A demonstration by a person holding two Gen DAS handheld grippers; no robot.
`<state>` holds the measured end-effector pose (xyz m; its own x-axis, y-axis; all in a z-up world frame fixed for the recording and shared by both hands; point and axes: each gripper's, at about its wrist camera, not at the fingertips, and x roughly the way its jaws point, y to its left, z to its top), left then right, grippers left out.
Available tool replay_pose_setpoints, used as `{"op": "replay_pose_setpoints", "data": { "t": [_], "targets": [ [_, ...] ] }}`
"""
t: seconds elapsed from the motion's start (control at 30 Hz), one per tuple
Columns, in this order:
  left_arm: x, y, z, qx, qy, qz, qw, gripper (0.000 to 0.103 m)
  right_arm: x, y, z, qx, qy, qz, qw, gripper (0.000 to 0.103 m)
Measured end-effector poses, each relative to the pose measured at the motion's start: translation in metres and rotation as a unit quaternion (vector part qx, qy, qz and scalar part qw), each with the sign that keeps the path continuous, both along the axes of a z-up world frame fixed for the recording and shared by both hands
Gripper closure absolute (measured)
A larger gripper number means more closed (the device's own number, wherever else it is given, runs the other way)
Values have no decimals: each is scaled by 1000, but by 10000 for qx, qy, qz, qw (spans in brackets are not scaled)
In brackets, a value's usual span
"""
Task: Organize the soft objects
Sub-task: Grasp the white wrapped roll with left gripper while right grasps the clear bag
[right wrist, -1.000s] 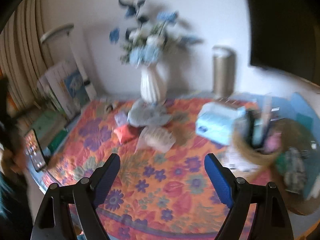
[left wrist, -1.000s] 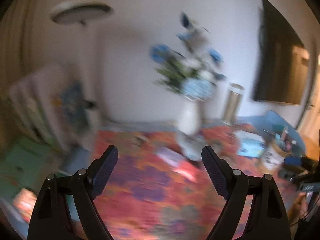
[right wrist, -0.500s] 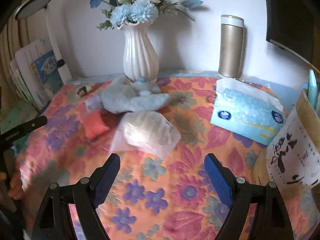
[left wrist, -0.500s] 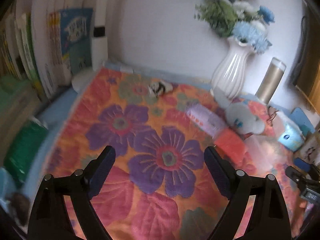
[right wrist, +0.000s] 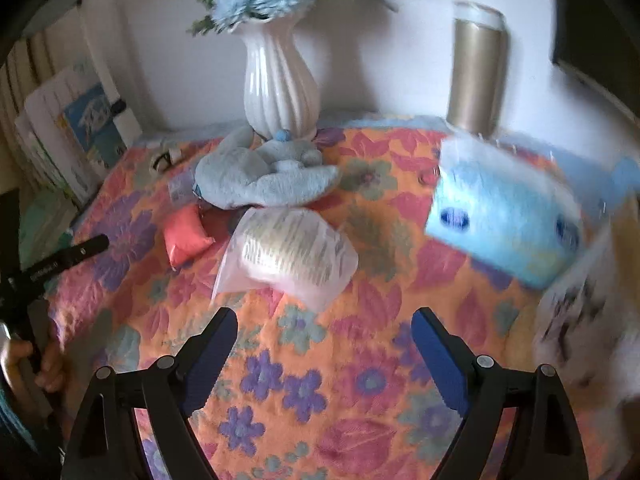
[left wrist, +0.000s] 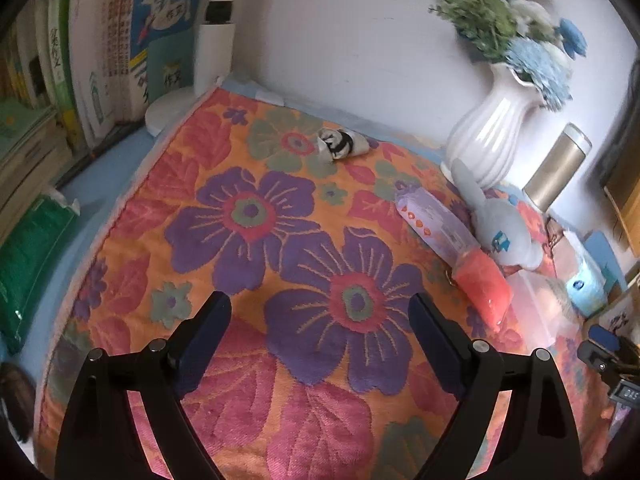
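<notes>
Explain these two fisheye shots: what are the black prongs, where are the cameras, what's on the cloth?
No robot: a person holds a two-finger gripper in each hand, with a camera on each looking along its fingers. One view shows the left gripper, the other the right gripper; both are open, holding nothing. On the flowered orange tablecloth lie a grey-blue plush toy, a clear bag of pale stuffing, a coral-pink soft pouch, a lilac wrapped packet and a blue tissue pack, near a white ribbed vase.
</notes>
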<state>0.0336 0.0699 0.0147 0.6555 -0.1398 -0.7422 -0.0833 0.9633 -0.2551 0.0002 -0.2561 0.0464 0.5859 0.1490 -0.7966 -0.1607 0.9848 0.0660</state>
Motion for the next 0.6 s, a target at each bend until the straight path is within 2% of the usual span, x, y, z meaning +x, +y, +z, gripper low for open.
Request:
{"op": "replay_pose_setpoints", "data": {
  "t": [0.1,0.17,0.23,0.37,0.5,0.6],
  "targets": [
    [12,0,18,131,172,-29,9998,13,18,6,2,-352,-39,289,9990,15],
    [29,-4,30,389,211,-117,9990,13,30,11,-2,-276,5,521,9983,15],
    [53,-5,36,488,80,-236,9985,13,42,14,-8,-123,3,640,9979,15],
    [103,-3,20,426,-18,-270,9987,14,53,20,-17,404,-123,944,9946,15],
    [140,-6,2,283,65,-315,9991,14,59,28,-33,533,105,1158,9918,15],
    [157,-16,-5,395,58,-451,9982,15,59,29,-32,607,65,1235,9905,15]
  ]
}}
